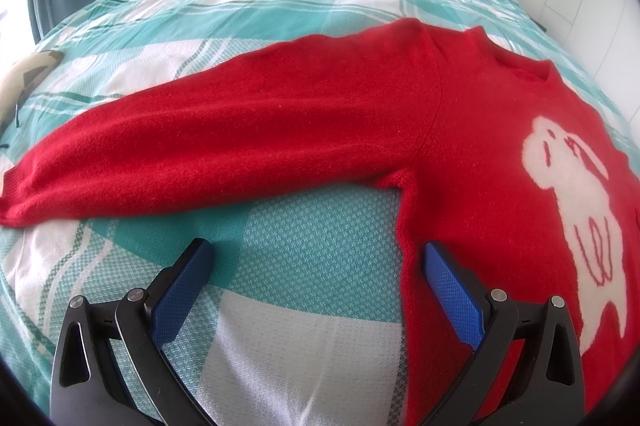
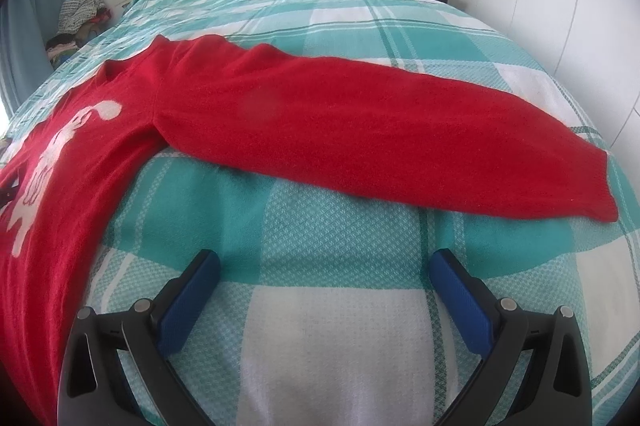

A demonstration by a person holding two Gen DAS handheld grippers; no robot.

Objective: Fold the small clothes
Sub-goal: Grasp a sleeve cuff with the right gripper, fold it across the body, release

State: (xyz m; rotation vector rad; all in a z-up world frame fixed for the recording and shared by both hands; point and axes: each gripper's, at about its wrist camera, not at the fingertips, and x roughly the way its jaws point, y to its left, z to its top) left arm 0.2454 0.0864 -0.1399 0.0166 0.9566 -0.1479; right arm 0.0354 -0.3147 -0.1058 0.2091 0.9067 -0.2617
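The red sweater (image 1: 360, 113) lies flat on the bed (image 1: 304, 266), both sleeves spread outward. Your left tool (image 1: 318, 258) and right tool (image 2: 326, 266) hover agape, empty, below the sleeves. Folding not yet begun; next, grasp a cuff.

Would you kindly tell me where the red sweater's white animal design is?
The white animal design sits on the red knitted sweater's chest, right in the left wrist view, left in the right wrist view.
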